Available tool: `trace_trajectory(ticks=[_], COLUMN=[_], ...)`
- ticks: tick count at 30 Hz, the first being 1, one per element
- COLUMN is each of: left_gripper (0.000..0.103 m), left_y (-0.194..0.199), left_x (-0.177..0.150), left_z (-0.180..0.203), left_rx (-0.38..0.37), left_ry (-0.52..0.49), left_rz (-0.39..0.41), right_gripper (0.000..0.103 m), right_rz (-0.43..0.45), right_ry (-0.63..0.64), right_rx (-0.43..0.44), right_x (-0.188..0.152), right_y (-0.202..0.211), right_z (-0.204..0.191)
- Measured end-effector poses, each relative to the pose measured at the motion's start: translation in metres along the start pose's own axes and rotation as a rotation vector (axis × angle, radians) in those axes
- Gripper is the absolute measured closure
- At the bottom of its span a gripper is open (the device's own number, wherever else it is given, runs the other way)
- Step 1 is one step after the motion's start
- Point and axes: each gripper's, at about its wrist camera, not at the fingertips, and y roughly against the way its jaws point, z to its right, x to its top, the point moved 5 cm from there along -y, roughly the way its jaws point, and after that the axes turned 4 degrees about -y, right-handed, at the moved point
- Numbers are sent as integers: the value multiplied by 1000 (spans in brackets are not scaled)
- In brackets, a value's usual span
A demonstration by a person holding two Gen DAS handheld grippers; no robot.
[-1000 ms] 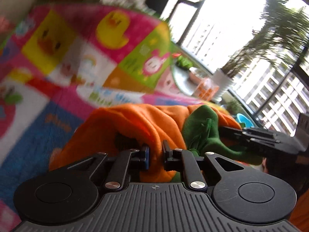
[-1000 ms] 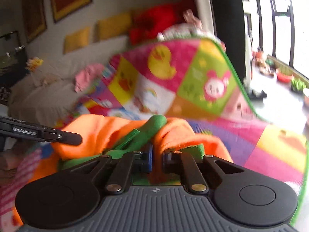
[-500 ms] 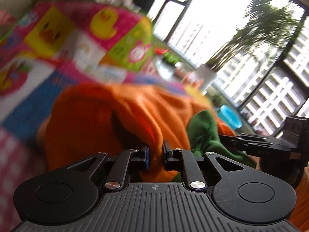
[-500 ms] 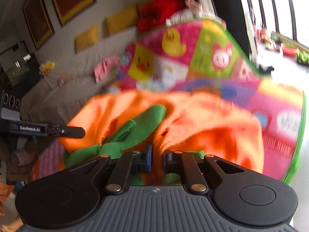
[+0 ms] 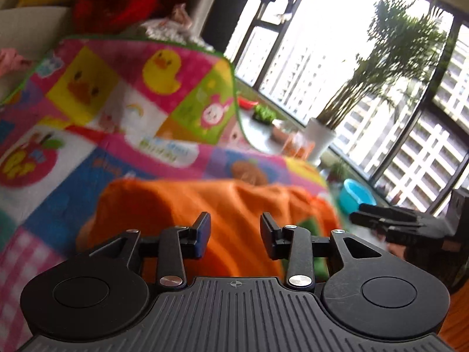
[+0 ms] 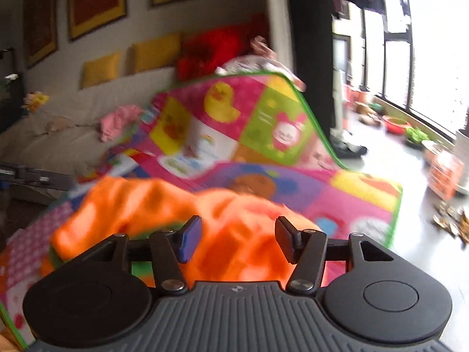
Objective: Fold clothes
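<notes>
- orange garment (image 5: 205, 205) lies bunched on the patterned play mat (image 5: 123, 111), with a green part showing at its right edge in the left wrist view and at its lower left in the right wrist view.
- left gripper (image 5: 235, 231) is held low and points forward across the garment; its jaws stand apart and grip nothing.
- the orange cloth fills the gap between and beyond the left fingers (image 5: 202, 231); contact cannot be told.
- right gripper (image 6: 237, 240) is likewise level over the garment (image 6: 228, 228), jaws spread wide and empty.
- the orange cloth lies below and ahead of the right fingertips (image 6: 190, 240), blurred.
- in the left wrist view the right gripper (image 5: 381, 223) appears at the far right, beside the garment's right end.
- the mat (image 6: 263, 152) curls up at its far end.
</notes>
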Motion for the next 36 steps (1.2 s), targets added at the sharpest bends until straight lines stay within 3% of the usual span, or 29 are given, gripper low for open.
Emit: trace_trajectory(ticks=[4,7,9,15,17,22,25,30,33,36], left_gripper=[58,49,48,44,42,30,28,27,19,18], left_y=[-35,-78,-98,-96,-95,-92,-94,-85,-73,-57], left_x=[2,-20,-39,-43,-45,-46,-45,-40,-29,-19], left_z=[10,0,-11,-15,-14,-7,-4,-3,-6,-24], left_rx=[-43,12,67,39,35,14,9,18,21,90], left_ry=[18,46,75,71,71,56,49,51,50,70], left_rz=[-47,-171,-241,-217,-216,-206,-205,-206,-170,-125], right_gripper=[47,47,47,46,39,35,34,33,32,32], right_rz=[-63,-164,-221,-179,-159,-217,-210,-216,-212,-201], right_ry=[-32,-19,-20,-53,-38,-20,3,33,24,27], right_rx=[105,70,42,53,57,72,64,53,56,52], right_x=[5,-15,-31,-29,-28,-51,-62,-61,-62,-64], right_y=[-42,-88,-109,-93,-81,-74,-74,-76,-75,-73], right_z=[-18,-21,-18,-11,-10,-6,-5,-9,-8,-9])
